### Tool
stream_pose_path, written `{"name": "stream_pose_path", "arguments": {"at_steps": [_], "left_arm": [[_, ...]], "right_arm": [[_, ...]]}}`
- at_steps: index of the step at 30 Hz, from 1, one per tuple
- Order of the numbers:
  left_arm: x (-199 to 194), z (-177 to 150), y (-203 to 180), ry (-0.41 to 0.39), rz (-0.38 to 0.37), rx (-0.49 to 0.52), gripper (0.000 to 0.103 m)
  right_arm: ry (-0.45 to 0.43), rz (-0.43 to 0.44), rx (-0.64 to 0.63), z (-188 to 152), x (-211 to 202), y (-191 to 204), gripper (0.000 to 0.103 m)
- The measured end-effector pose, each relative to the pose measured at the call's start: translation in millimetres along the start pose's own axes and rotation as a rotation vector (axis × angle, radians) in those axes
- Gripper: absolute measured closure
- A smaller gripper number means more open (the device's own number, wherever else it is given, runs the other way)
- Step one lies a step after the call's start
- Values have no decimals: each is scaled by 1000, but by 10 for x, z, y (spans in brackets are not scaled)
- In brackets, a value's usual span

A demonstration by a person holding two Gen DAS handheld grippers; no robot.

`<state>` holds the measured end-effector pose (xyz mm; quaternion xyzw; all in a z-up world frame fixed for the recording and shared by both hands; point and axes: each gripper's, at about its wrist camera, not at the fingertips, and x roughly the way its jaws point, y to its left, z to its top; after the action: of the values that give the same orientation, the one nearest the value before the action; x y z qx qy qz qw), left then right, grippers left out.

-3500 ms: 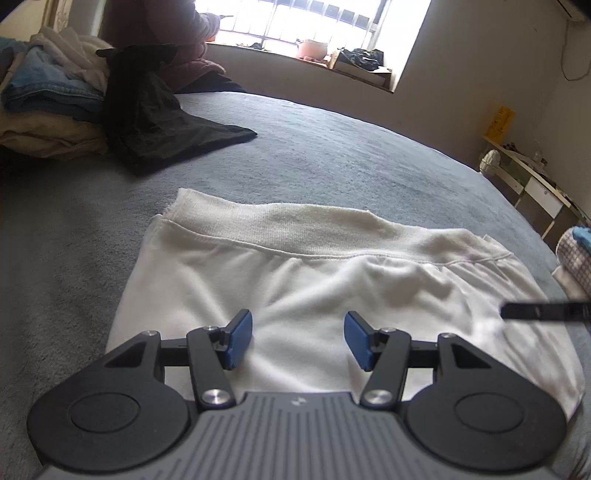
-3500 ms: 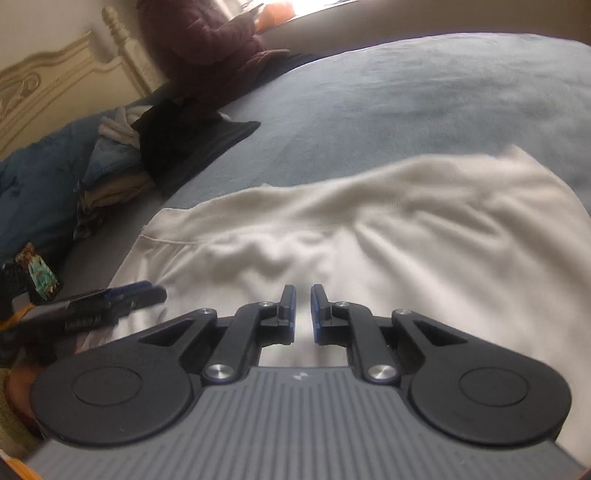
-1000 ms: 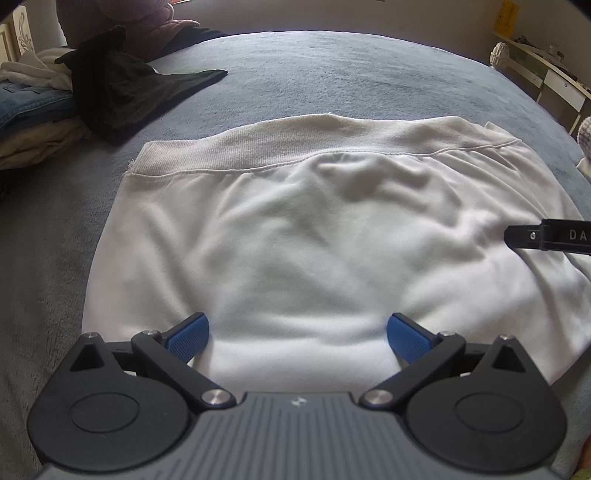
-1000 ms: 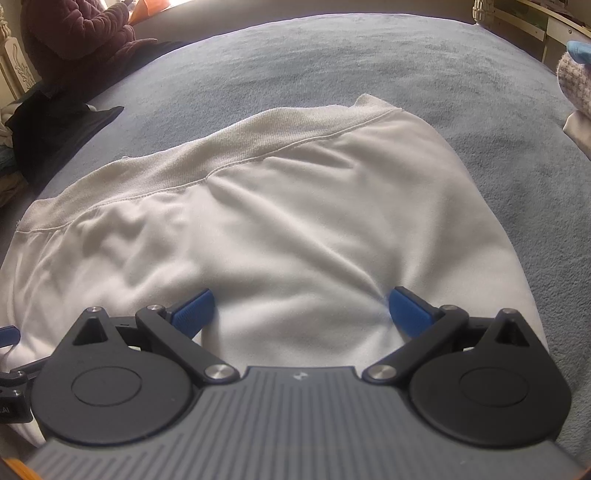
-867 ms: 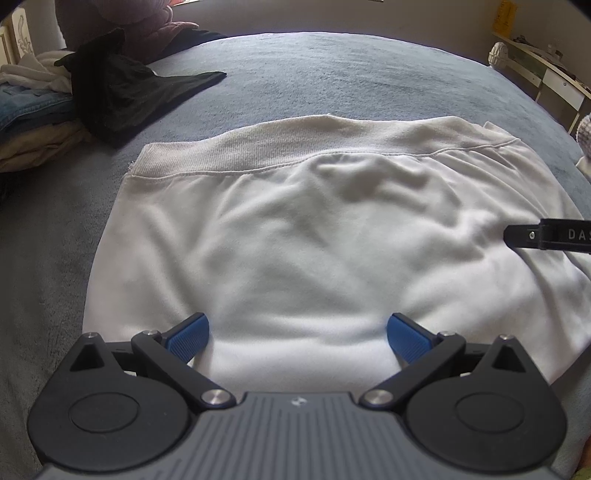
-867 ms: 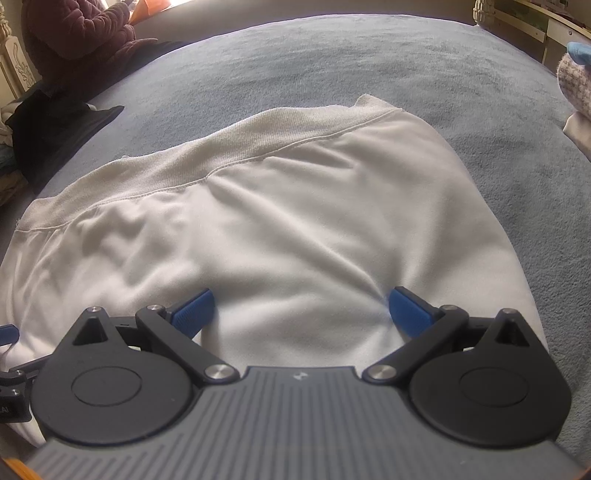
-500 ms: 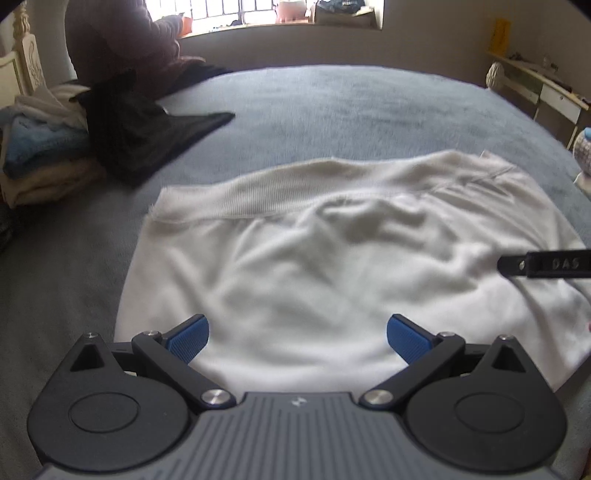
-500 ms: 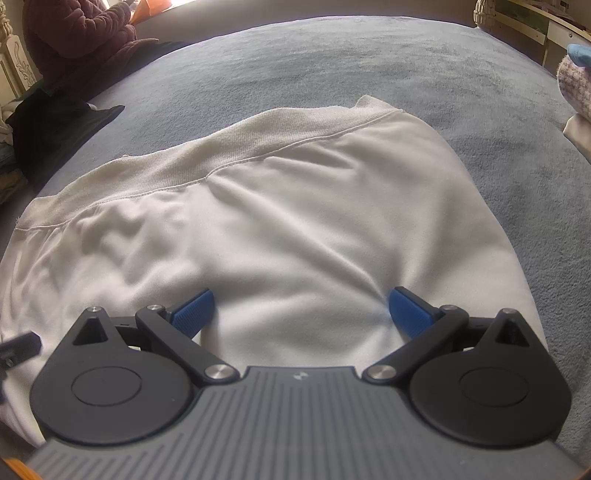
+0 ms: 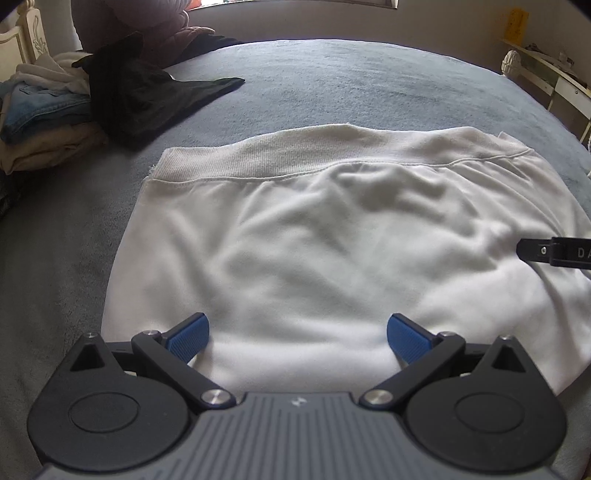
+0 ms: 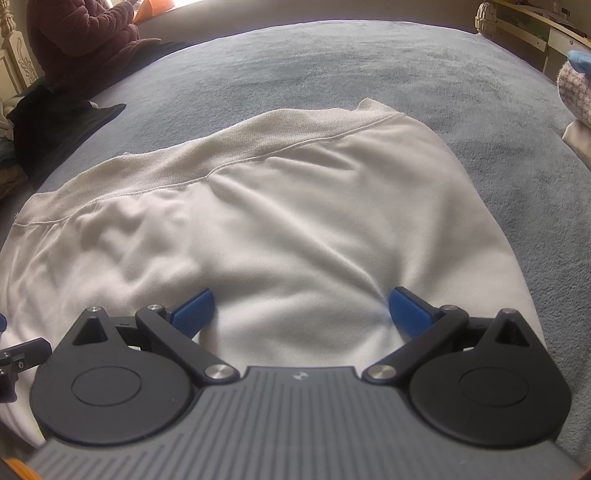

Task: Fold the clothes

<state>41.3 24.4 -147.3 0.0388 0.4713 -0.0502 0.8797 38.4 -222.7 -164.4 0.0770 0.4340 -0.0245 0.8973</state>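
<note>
Grey-blue bed [image 9: 332, 85] beyond the jaws, seated person in maroon jacket [image 10: 81, 33] far left, white desk [image 9: 554, 85] far right.

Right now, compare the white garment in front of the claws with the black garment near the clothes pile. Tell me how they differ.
The white garment lies spread flat with its ribbed band at the far edge; the black garment is crumpled. The white garment lies alone in front of the left claw and right claw; the black garment leans against the stacked clothes. Both rest on the grey bedcover, and neither is gripped.
</note>
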Motion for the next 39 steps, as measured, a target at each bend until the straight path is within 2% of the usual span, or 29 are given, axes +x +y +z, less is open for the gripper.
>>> {"name": "stream_pose_path", "arguments": {"at_steps": [21,39], "left_arm": [[14,5,18,10,-4,-9,0],[18,14,24,14,-7,-17,0]], "right_arm": [[-20,-17,-38,-46,-4,43,1],[-117,22,-137,-276,-171,62,1]]}}
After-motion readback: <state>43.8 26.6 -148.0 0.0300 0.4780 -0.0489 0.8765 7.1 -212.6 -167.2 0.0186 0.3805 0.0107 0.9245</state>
